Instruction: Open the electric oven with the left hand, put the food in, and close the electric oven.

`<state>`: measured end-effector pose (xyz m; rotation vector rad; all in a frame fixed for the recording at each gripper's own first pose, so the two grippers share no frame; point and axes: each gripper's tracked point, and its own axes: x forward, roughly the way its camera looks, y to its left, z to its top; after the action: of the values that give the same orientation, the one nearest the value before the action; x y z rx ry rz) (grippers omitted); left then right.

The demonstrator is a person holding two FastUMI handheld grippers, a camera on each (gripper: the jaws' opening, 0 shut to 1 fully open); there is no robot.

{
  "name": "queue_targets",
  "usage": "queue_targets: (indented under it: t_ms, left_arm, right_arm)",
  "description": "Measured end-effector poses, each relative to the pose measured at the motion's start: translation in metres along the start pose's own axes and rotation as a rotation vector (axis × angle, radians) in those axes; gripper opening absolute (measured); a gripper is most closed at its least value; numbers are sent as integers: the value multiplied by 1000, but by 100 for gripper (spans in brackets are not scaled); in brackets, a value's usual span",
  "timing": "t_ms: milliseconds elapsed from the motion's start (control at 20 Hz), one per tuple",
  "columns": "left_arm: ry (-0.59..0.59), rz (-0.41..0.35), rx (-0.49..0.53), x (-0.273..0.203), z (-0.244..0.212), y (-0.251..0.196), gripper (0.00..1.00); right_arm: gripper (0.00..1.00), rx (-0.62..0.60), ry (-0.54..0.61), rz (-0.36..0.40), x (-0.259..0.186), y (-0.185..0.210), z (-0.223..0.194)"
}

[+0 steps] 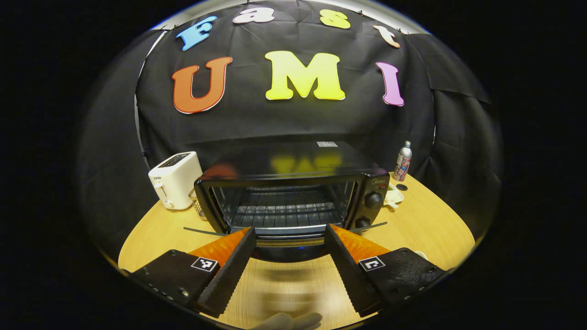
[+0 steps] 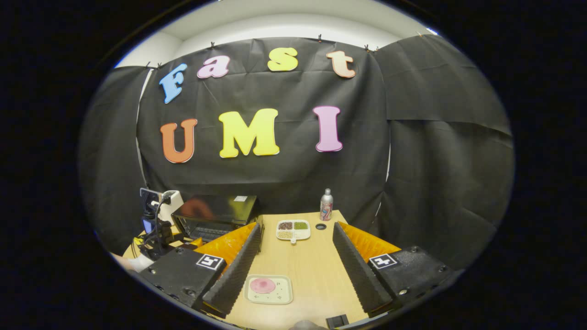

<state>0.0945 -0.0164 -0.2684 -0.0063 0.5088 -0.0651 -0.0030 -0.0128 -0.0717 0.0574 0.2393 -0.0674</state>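
Facing the electric oven (image 1: 293, 197) in the left gripper view, left hand-held gripper (image 1: 290, 231) spread wide, holding nothing, fingertips just short of the oven's front. Oven door (image 1: 286, 250) swung down and open, wire rack (image 1: 284, 211) bare inside, two knobs (image 1: 373, 200) on the right of the front panel. Standing on the wooden desk (image 1: 426, 229), with a white toaster (image 1: 176, 179) just beside it on the left, a small white dish (image 1: 393, 196) tucked at its right, and a slim bottle (image 1: 403, 161) behind that near the cloth wall.

Hovering over the desk in the right gripper view, right hand-held gripper (image 2: 297, 225) also wide apart and empty. Between its fingers and close to the camera, a pale square tray (image 2: 269, 289) carrying a round pink piece of food (image 2: 262, 285). Farther off, a divided white dish (image 2: 293, 230) with dark, green and pale fillings, the bottle (image 2: 326, 205) behind it. Off to the left, the oven (image 2: 215, 215), with the other gripper (image 2: 156, 229) in front of it.
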Motion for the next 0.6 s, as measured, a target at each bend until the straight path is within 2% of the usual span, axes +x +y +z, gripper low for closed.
queue_targets:
  t_ms: [100,150,200,300,400,600]
  left_arm:
    - [24,-1,-1,-6,-16,-2,96]
    - [37,-1,-1,-9,-24,-2,96]
    - [48,-1,-3,-12,-32,-2,96]
    - [84,-1,-12,-17,-51,-4,96]
    - [112,-2,-15,-18,-66,-5,96]
    - [143,-3,-3,-18,-87,-7,96]
  right_arm:
    - [96,-6,5,2,0,2,-3]
    - [100,-6,9,4,-1,2,-6]
    - [96,-7,14,5,-2,3,-7]
    - [100,-9,25,6,-3,2,-12]
    - [96,-14,34,6,-5,2,-17]
    - [96,-31,55,1,-9,-3,-26]
